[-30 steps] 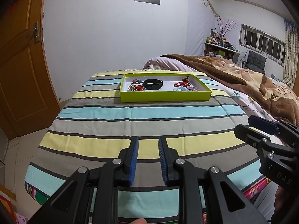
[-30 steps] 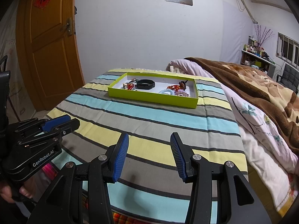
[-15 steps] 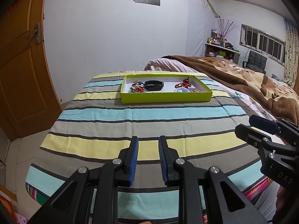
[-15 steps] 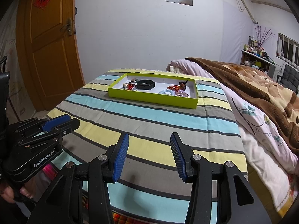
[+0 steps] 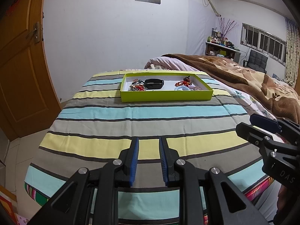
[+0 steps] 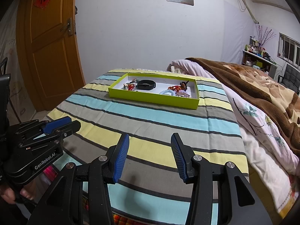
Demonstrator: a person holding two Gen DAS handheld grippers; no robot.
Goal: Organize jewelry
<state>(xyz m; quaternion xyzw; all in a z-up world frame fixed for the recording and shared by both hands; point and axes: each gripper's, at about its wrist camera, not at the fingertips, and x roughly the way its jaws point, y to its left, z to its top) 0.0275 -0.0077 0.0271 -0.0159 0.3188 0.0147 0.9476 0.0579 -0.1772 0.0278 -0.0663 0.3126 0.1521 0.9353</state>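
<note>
Two claws hover empty and well short of the green tray [image 5: 166, 96] on the striped bench [image 5: 142, 112], the left claw [image 5: 148, 150] narrowly parted, the right claw [image 6: 150, 146] wide, and the tangled jewelry [image 6: 176, 89] inside the tray could snag and drag neighbours out together.
</note>
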